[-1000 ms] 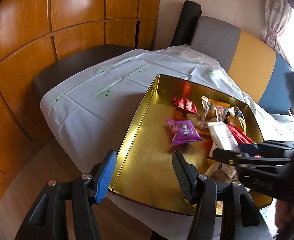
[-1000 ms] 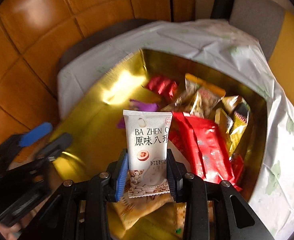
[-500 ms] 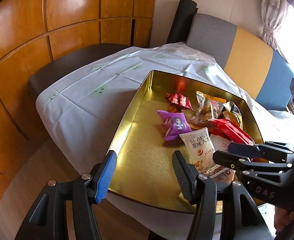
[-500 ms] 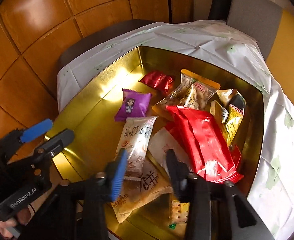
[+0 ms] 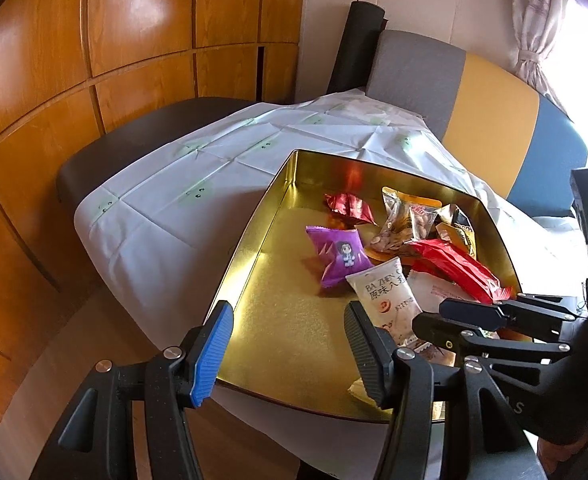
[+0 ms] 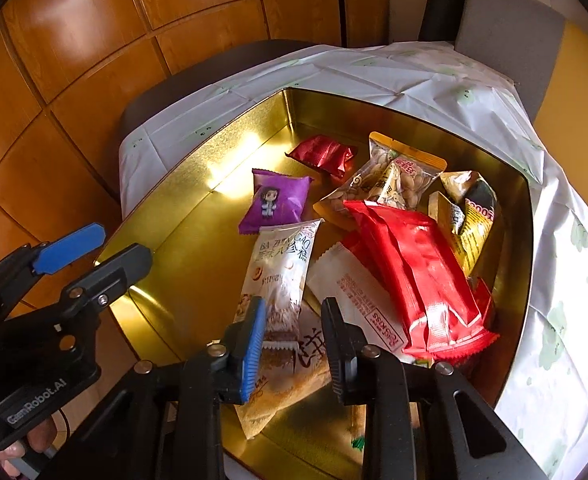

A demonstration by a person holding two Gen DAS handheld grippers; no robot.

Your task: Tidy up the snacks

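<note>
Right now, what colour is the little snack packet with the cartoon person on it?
Purple. The cartoon snack packet shows best in the right wrist view, lying in the gold tin.

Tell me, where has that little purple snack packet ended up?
The purple packet lies flat inside the gold tin, toward its left half in the right wrist view, between the small red packet behind it and the white BA ZHEN GAO packet in front.

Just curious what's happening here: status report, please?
Left gripper open, empty, over the tray edge. Right gripper jaws just closing, gripping nothing. White packet lies flat in the tray under it. Nothing in the way.
</note>
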